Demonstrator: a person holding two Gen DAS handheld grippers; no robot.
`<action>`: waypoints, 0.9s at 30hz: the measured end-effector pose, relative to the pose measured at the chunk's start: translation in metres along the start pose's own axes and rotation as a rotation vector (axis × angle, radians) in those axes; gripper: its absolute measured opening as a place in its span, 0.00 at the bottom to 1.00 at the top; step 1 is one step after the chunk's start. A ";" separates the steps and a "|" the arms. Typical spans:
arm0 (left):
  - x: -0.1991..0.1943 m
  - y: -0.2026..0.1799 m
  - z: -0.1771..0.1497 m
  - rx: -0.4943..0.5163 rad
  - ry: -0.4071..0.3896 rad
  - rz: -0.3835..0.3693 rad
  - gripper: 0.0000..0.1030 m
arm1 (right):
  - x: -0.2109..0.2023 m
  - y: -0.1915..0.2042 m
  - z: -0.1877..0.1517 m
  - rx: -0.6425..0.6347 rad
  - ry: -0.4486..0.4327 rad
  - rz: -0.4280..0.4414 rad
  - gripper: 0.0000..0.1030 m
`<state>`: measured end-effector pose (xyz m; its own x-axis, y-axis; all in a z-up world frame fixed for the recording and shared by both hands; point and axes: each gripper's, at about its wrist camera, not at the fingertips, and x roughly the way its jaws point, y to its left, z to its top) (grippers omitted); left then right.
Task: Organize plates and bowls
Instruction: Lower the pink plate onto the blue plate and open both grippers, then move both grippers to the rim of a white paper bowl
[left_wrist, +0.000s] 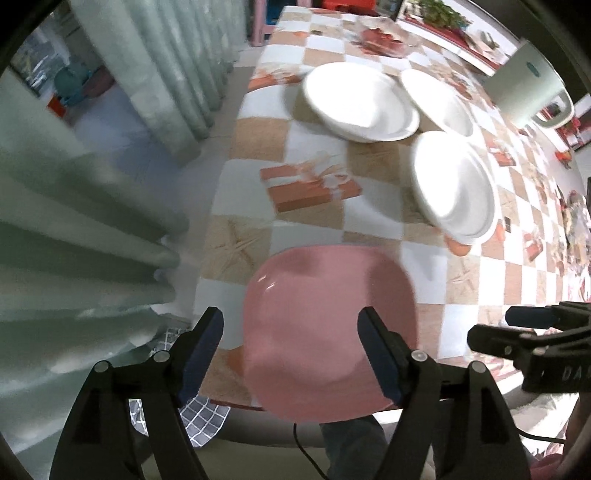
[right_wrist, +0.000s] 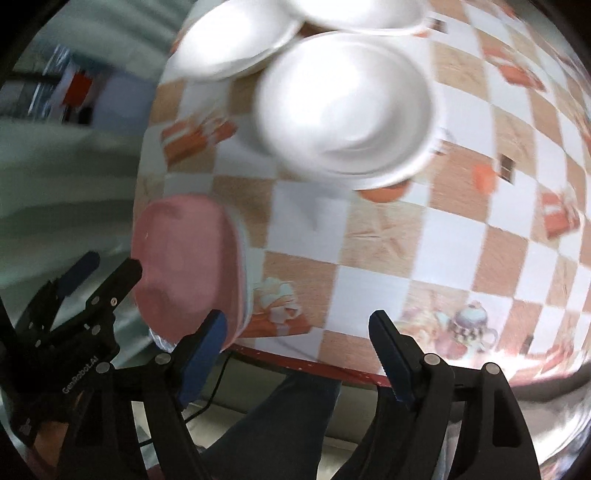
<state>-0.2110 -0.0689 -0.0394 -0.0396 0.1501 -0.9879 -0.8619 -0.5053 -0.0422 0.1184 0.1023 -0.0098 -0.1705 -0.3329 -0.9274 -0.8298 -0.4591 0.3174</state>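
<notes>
A pink plate lies at the near edge of the checkered table. My left gripper hangs straight above it, open, its fingers astride the plate and no pad pressing on it. In the right wrist view the pink plate rests on a paler rim, with the left gripper beside it. My right gripper stands open over the table's front edge to the plate's right, with nothing between its fingers. It also shows as the right gripper in the left wrist view. A white bowl sits further in.
Three white dishes stand across the middle of the table. A white jug is at the far right. Green curtains hang left of the table. A person's trouser leg is below the red table edge.
</notes>
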 end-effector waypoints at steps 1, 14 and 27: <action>-0.001 -0.007 0.004 0.016 -0.004 -0.006 0.76 | -0.001 -0.008 -0.001 0.026 -0.004 0.000 0.78; 0.000 -0.067 0.050 0.118 -0.014 -0.055 0.76 | -0.027 -0.068 0.006 0.228 -0.072 -0.040 0.78; 0.036 -0.095 0.090 0.064 0.056 -0.002 0.76 | -0.027 -0.085 0.061 0.207 -0.082 -0.046 0.78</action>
<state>-0.1758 0.0606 -0.0578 -0.0114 0.1023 -0.9947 -0.8927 -0.4493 -0.0360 0.1608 0.2005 -0.0237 -0.1653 -0.2432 -0.9558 -0.9278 -0.2902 0.2343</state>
